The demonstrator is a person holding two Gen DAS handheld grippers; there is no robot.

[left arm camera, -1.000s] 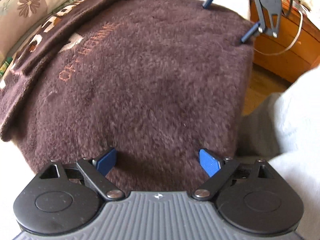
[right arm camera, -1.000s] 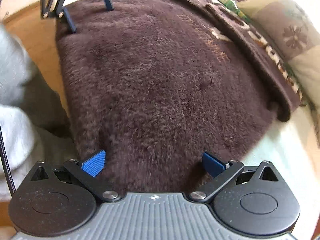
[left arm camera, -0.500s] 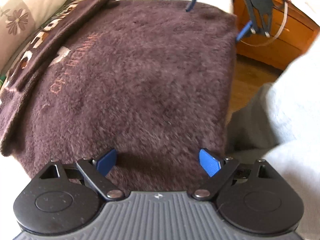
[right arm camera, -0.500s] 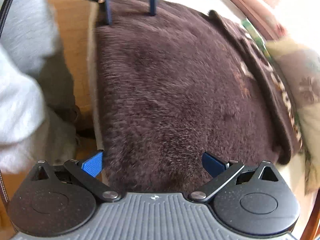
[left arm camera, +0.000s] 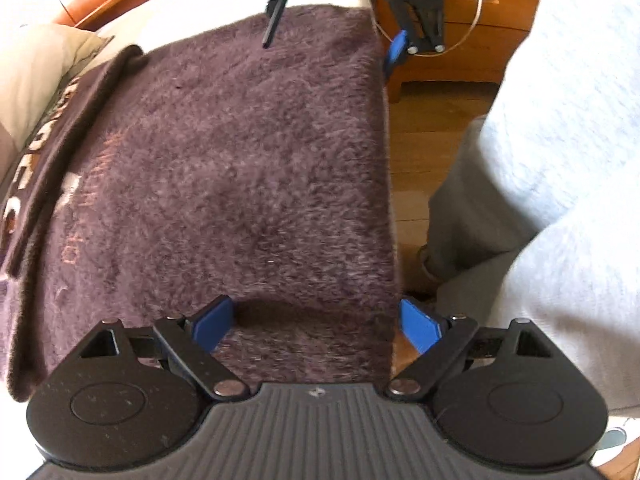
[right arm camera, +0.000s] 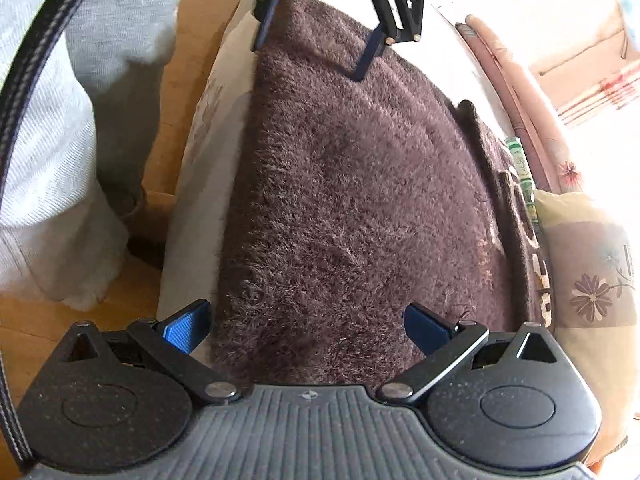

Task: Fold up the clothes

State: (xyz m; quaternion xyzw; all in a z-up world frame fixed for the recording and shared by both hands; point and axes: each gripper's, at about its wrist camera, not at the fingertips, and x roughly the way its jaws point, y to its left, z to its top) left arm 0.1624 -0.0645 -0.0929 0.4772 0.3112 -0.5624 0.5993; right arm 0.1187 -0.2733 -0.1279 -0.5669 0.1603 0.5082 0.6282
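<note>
A brown fleecy garment (left arm camera: 240,160) (right arm camera: 360,200) lies flat on the bed. A strip with pale lettering is folded over along its far side. My left gripper (left arm camera: 316,326) is open over one corner at the bedside edge, with one pad on the fleece and the other past the edge. My right gripper (right arm camera: 308,330) is open over the other corner of that edge in the same way, with nothing pinched. Each gripper also shows at the top of the other's view: the right gripper (left arm camera: 334,40) and the left gripper (right arm camera: 316,44).
A flowered pillow (right arm camera: 592,280) (left arm camera: 36,68) lies beyond the folded strip. The white sheet (right arm camera: 200,200) drops to a wooden floor (left arm camera: 424,152). A person's grey trouser leg (left arm camera: 460,208) and light sleeve (right arm camera: 48,160) stand close to the bedside. A wooden cabinet (left arm camera: 480,20) is behind.
Both grippers have rolled and shifted toward the garment's bedside edge, so one finger of each now sits past it. Both jaws stayed wide apart.
</note>
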